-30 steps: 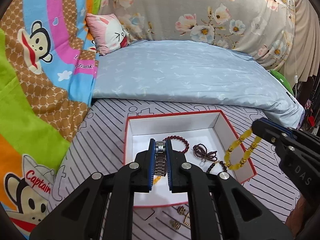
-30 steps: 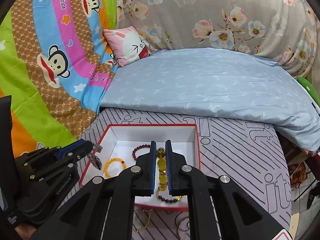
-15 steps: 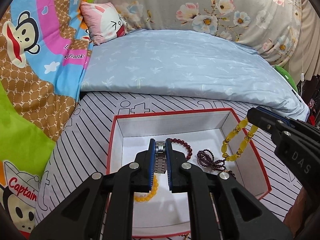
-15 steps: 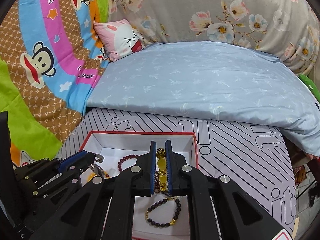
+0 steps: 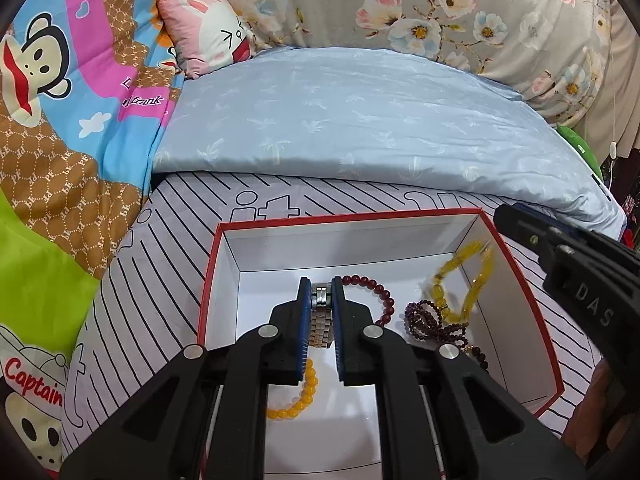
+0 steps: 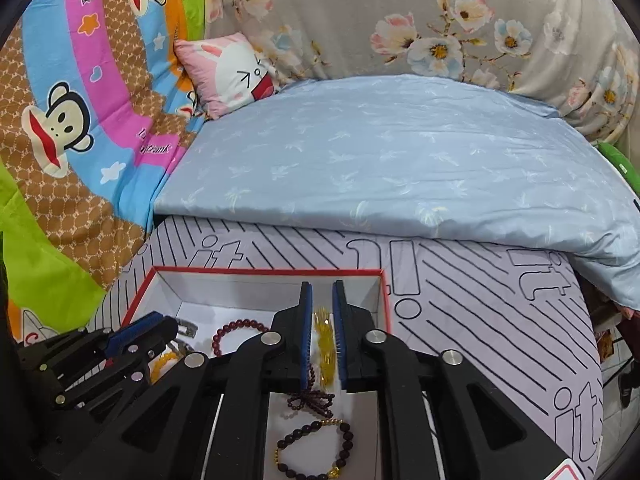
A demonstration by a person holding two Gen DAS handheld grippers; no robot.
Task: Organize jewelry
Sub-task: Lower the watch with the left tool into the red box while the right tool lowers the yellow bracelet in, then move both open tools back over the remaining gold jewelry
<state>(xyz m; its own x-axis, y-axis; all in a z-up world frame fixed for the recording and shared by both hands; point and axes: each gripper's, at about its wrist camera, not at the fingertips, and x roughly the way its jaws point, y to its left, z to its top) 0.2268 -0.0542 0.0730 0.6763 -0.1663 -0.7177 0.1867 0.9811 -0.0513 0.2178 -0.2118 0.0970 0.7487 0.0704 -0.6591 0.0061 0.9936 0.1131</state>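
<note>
Opening right gripper (image 6: 321,320) dropping yellow beads (image 5: 464,284) into box (image 5: 516,276); left gripper (image 5: 321,300) still clamps watch (image 5: 321,316).

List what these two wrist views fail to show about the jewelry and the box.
- Metal watch band, left wrist view: the left gripper covers its lower end, so no watch face shows.
- Yellow bead strand, both views: motion-blurred under the opening right gripper; contact unclear.
- Orange bead bracelet, left view: partly behind a finger.
- Red-edged box: near edge hidden by gripper bodies.
</note>
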